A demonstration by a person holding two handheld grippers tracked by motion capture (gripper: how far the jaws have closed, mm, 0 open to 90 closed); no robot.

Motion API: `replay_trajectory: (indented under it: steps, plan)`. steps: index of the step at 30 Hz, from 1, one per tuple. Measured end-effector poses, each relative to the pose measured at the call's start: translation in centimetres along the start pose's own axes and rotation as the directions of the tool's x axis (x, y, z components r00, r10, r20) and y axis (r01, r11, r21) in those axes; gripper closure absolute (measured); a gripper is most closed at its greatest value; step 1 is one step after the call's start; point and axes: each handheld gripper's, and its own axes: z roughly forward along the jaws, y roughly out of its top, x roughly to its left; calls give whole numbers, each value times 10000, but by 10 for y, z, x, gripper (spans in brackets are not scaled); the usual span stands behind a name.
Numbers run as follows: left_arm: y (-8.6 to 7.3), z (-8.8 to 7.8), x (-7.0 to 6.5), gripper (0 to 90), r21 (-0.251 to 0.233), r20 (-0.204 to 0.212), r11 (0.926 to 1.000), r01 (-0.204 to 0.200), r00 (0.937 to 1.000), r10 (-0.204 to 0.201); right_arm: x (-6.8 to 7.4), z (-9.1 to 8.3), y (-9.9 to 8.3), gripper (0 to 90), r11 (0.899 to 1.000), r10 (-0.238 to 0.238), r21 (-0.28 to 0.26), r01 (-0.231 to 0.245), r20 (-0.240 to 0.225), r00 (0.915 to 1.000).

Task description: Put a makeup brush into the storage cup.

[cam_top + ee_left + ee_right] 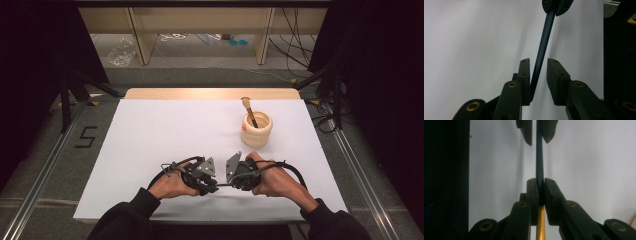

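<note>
A person's two hands meet low over a white surface (150, 130), each holding a gripper, with a thin dark rod (543, 47) stretched level between them.

On the left, the left gripper (214, 186) has its fingers (524, 75) around the rod's end but not clamped: one finger touches the rod, the other stands clear of it with a gap showing. To do this step well, centre the rod between the fingers before closing, so it is not pushed sideways or bent.

On the right, the right gripper (231, 185) has its fingers (533, 192) clenched tight on the rod, which turns gold-coloured behind the grip. That hand should probably hold steady while the left one takes its hold.

Farther right and well apart stands a cream ribbed pot (256, 129) with a brush (248, 111) leaning in it.
</note>
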Motion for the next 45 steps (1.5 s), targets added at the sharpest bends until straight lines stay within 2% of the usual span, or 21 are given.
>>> replay_trajectory:
  steps: [11,13,14,17,20,22,23,26,27,29,30,32,33,34,36,37,38,40,41,43,45]
  plan:
    - [0,1,1,818,68,130,9998,-168,9998,167,1,1,1,832,9998,-176,32,176,-31,9998]
    - [0,1,0,824,136,327,9997,-210,9993,206,2,1,2,832,9998,-206,58,206,-61,9998]
    - [-1,1,-2,831,137,500,9999,-46,9987,39,1,2,2,830,9995,-302,17,302,-108,9995]
    - [0,2,-4,841,203,471,9998,-75,9989,65,1,2,1,827,9989,-459,13,459,-154,9988]
    - [1,2,-4,849,256,584,9992,-315,9978,300,1,2,1,823,9971,-764,-11,764,-198,9969]
    - [1,1,-3,851,213,539,9994,-274,9982,262,-1,2,1,817,9950,-997,-20,997,51,9950]
    - [1,1,-4,851,185,491,9995,-259,9985,250,-3,1,1,814,9901,-1401,9,1401,165,9900]
    - [1,0,-2,851,180,316,9998,-26,9995,21,-4,-3,1,742,9914,-1287,-165,1296,477,9905]
    - [1,-1,-1,851,188,333,9998,-68,9994,62,-3,-10,0,693,9970,-704,-275,724,663,9953]
    - [0,-4,1,851,98,274,10000,-3,9996,1,-3,-14,0,665,9968,-634,-436,670,793,9948]
    - [0,-5,2,851,79,231,9999,67,9997,-69,-3,-19,-1,630,9973,-370,-593,432,1026,9940]
    - [0,-7,4,851,-35,107,9997,243,9996,-243,-7,-29,-2,585,9941,-122,-1049,284,1517,9884]
    - [-1,-9,5,851,-28,45,9996,288,9996,-288,-10,-33,-4,555,9902,-192,-1324,437,1808,9833]
    - [-1,-10,6,850,-33,-38,9994,334,9994,-334,-10,-40,-7,512,9823,752,-1836,-382,1993,9771]
    - [-2,-12,7,851,-75,-86,9990,445,9990,-446,-11,-43,-10,499,9800,928,-1921,-516,2124,9728]
    - [-2,-13,8,850,-95,-112,9988,482,9988,-483,-13,-46,-13,483,9769,1125,-2036,-645,2339,9657]
    - [-3,-13,8,850,-116,-157,9984,554,9983,-555,-17,-51,-21,461,9687,1612,-2242,-1063,2432,9565]
    - [-4,-15,10,850,-151,-254,9980,615,9978,-619,-18,-53,-25,453,9641,1856,-2326,-1280,2458,9514]
    - [-4,-16,10,850,-166,-277,9976,673,9973,-677,-19,-55,-29,445,9568,2172,-2446,-1571,2423,9456]
    - [-6,-17,12,850,-302,-350,9966,766,9964,-776,-20,-57,-37,431,9320,2865,-3003,-2031,2667,9202]
    - [-7,-19,14,850,-371,-417,9964,768,9961,-784,-21,-58,-44,408,9146,3325,-3231,-2431,2587,9069]
